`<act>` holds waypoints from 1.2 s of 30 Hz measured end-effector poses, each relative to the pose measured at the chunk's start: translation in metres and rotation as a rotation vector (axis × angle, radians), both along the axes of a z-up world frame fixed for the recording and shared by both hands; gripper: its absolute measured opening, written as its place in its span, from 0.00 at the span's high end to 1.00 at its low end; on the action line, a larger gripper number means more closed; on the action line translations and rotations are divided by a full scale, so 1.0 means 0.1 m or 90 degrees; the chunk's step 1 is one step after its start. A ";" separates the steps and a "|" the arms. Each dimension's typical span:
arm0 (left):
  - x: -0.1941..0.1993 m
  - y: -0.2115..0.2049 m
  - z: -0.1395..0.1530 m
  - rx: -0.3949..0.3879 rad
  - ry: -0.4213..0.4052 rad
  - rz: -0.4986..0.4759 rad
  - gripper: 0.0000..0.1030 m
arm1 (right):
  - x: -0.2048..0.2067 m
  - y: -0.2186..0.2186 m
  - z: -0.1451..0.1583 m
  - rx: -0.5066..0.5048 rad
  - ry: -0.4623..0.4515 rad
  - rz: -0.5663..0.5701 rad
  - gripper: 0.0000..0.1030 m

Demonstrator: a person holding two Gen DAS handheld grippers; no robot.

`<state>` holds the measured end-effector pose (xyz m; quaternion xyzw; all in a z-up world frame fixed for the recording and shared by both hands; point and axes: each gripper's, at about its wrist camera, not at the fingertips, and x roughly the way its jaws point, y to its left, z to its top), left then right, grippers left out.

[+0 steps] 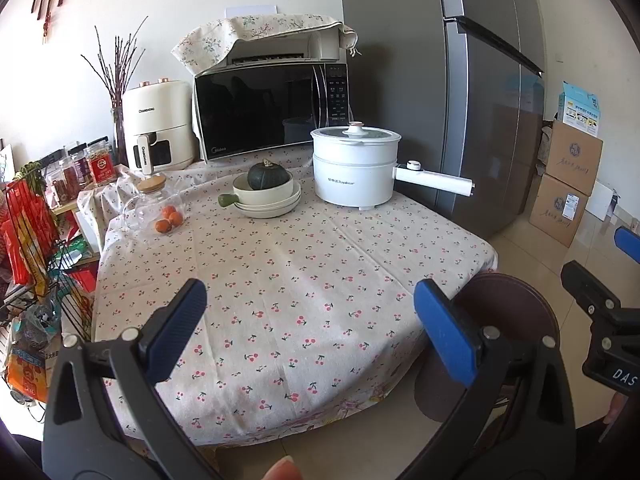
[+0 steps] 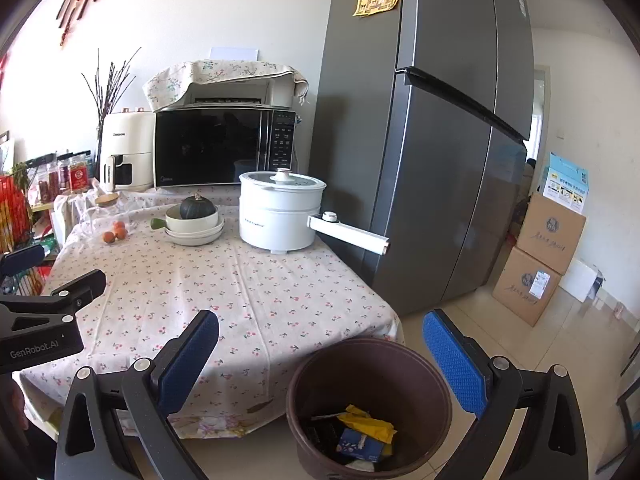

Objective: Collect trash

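A brown round trash bin stands on the floor by the table's near right corner. Inside it lie a yellow wrapper, a blue printed carton and some dark scraps. My right gripper hovers open above the bin with nothing between its blue pads. My left gripper is open and empty over the near part of the cherry-print tablecloth. In the left wrist view the bin shows partly behind my right finger. The right gripper appears at that view's right edge.
At the back of the table stand a white electric pot with a long handle, stacked bowls holding a dark green squash, a glass jar with small oranges, a microwave and an air fryer. A grey fridge and cardboard boxes are right; a wire rack is left.
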<state>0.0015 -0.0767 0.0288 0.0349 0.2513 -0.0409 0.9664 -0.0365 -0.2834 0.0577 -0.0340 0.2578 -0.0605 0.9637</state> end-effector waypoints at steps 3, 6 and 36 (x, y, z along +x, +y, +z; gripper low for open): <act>-0.02 0.01 0.00 -0.001 -0.002 0.004 0.00 | 0.00 -0.01 -0.01 0.001 0.001 0.000 0.00; -0.05 0.03 0.01 -0.005 -0.007 0.006 0.00 | 0.00 -0.02 -0.03 0.006 0.003 -0.002 0.00; -0.06 0.02 0.01 -0.007 -0.004 0.014 0.00 | -0.03 -0.02 -0.05 0.009 0.009 -0.004 0.00</act>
